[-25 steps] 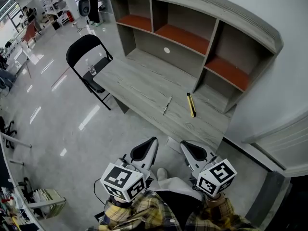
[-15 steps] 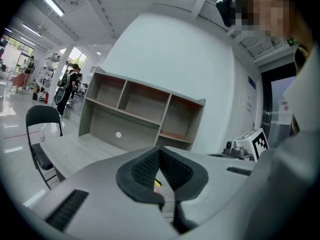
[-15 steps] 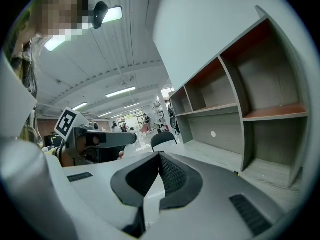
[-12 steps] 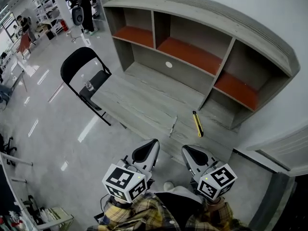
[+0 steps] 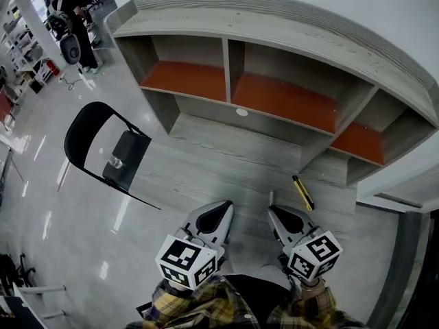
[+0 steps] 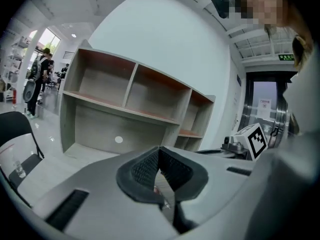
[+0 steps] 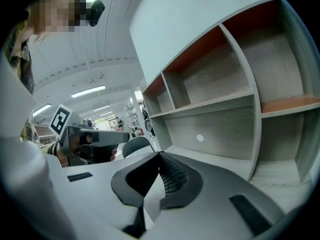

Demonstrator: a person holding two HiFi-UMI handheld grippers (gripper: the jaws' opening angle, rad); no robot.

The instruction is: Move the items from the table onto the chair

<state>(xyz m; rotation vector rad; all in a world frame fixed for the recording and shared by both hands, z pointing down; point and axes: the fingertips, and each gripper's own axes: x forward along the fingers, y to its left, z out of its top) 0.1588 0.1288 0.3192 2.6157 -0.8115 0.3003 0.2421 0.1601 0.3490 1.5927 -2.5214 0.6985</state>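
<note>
A yellow-and-black utility knife lies on the grey wooden table, just beyond my right gripper. A thin silver tool lies beside it, mostly hidden by that gripper's tip. My left gripper hovers over the table's near edge. Both grippers are shut and hold nothing; their pads meet in the left gripper view and the right gripper view. The black folding chair stands left of the table, with a small clear glass on its seat.
A hutch with orange-backed shelves rises along the table's far side. A person stands by a round black device on the glossy floor at far left. A door frame borders the right.
Both grippers and the head view have come forward to the table. The knife and silver tool now lie right at the right gripper's tip. The chair sits further left in view.
</note>
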